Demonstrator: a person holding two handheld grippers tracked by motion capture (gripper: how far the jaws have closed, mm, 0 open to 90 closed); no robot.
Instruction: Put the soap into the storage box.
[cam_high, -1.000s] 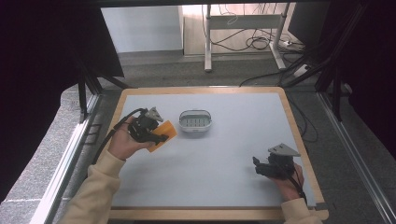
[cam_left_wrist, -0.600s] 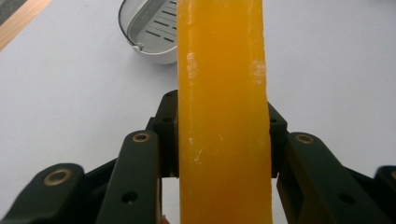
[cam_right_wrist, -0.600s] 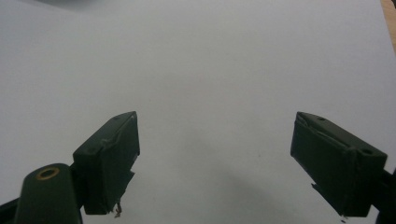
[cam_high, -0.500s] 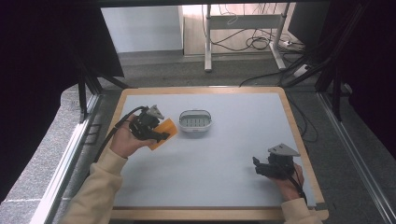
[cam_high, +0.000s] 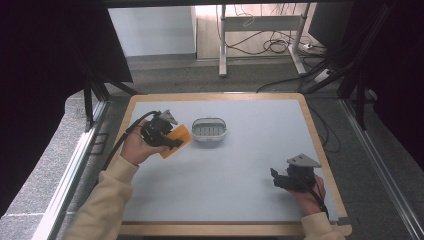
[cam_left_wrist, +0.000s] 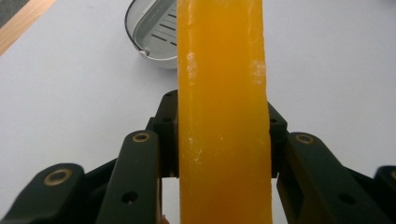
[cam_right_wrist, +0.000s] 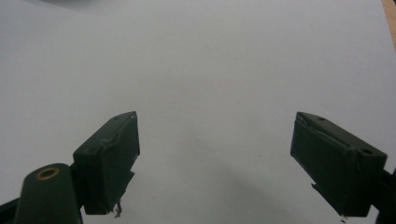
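Left tool (cam_high: 170, 141) is clenched on the orange soap bar (cam_high: 176, 141), pads (cam_left_wrist: 169, 135) pinching its two broad faces, so the bar sits edge-on and projects forward past the tips. It is held above the counter (cam_high: 240, 200), just left of the small grey slotted dish (cam_high: 209, 129), which reads as the likely drop spot. Dish is empty, path between bar and dish is clear. Right tool (cam_high: 278, 180) rests released near the counter's right front corner, jaws spread with nothing between them, well apart from the work. Cable (cam_high: 122, 142) trails off the left edge, out of the way.
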